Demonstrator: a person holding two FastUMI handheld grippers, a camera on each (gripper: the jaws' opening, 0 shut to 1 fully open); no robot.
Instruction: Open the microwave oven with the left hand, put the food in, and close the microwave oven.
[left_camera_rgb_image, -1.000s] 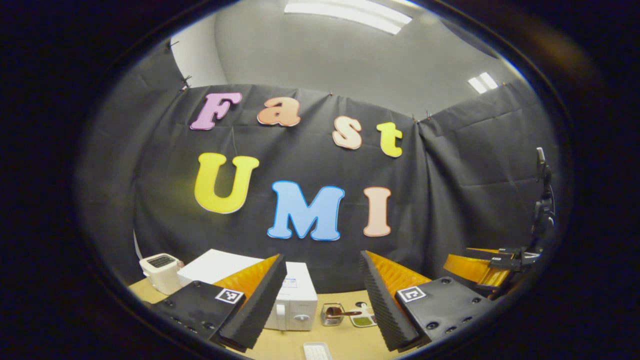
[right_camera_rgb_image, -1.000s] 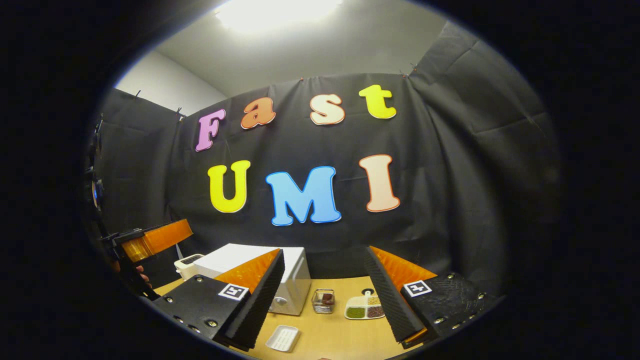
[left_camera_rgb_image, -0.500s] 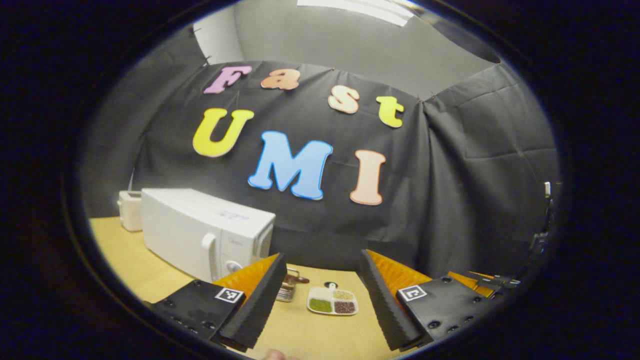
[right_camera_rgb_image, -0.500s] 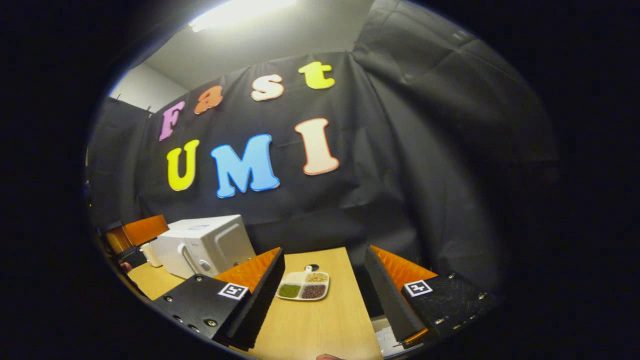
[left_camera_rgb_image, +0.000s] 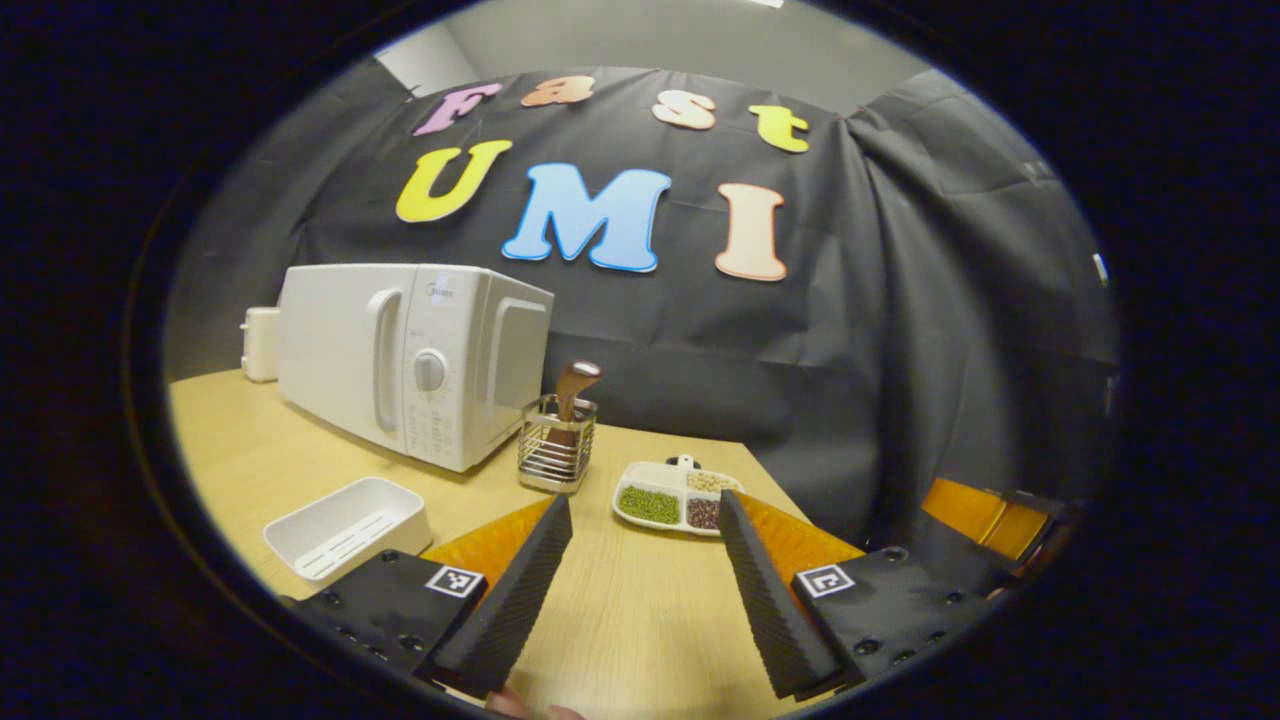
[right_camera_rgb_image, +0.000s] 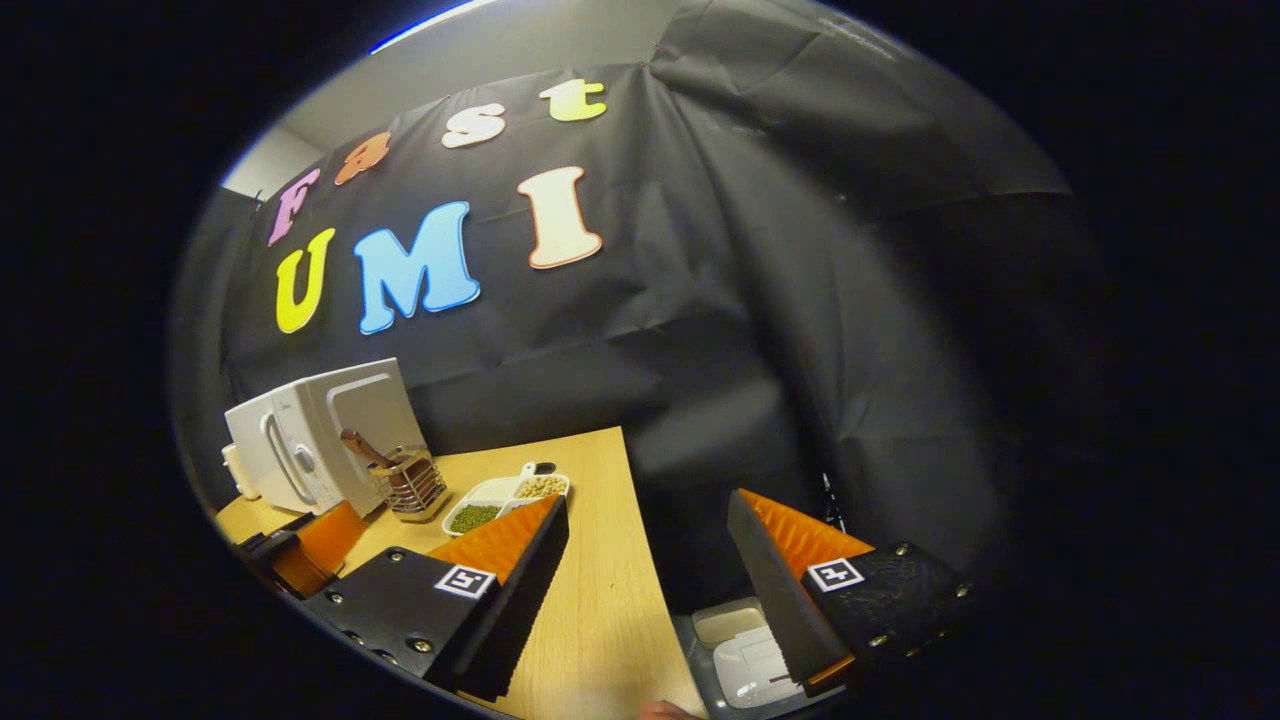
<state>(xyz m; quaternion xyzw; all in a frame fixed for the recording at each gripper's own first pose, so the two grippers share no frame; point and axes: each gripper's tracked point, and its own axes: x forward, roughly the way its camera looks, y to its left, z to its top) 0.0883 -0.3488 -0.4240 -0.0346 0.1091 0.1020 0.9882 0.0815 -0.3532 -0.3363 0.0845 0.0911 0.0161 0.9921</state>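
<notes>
both views dipped toward the table (left_camera_rgb_image: 640, 610); microwave (left_camera_rgb_image: 400, 355) door was shut, left gripper (left_camera_rgb_image: 640, 590) and right gripper (right_camera_rgb_image: 645, 590) gaped wide, empty.

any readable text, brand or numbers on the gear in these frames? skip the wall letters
None can be read.
microwave oven: small mark at the top of its control panel and markings round the dial, too small and blurred.
left gripper and right gripper: square black-and-white marker tags, patterns, not text.
</notes>
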